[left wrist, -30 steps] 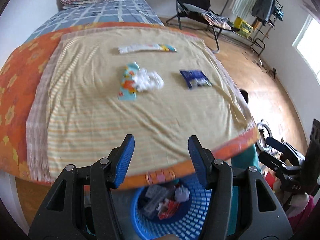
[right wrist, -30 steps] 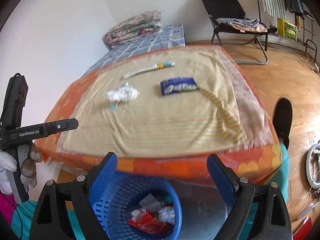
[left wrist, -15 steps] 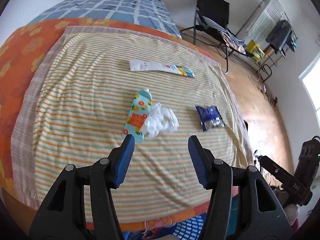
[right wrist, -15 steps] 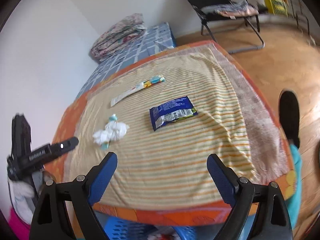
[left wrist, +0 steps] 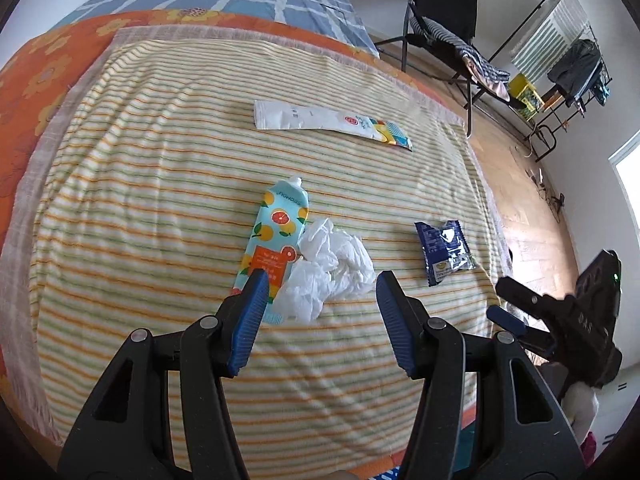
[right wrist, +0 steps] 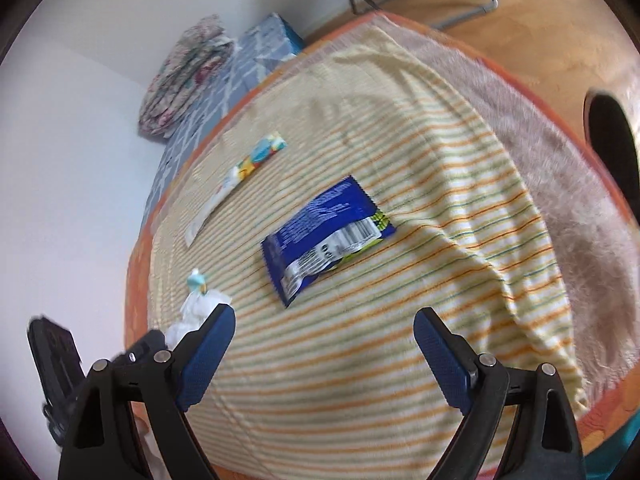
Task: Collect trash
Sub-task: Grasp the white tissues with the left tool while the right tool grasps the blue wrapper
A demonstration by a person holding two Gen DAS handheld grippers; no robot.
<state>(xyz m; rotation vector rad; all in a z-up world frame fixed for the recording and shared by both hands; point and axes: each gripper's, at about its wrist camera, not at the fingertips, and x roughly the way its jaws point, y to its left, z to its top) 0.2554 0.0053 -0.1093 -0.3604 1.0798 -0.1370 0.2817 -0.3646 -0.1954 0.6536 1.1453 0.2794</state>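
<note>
**Both grippers over the trash on the bed**

The left gripper [left wrist: 318,286] hangs with jaws apart and empty, framing the crumpled tissue [left wrist: 330,270]. The tissue touches a light-blue tube [left wrist: 274,240] on the striped blanket [left wrist: 160,184]. The right gripper [right wrist: 324,332] is spread wide, holding nothing, just short of the blue wrapper [right wrist: 326,236]. A long white sachet [left wrist: 332,124] lies farther back, well apart from the rest.
</note>
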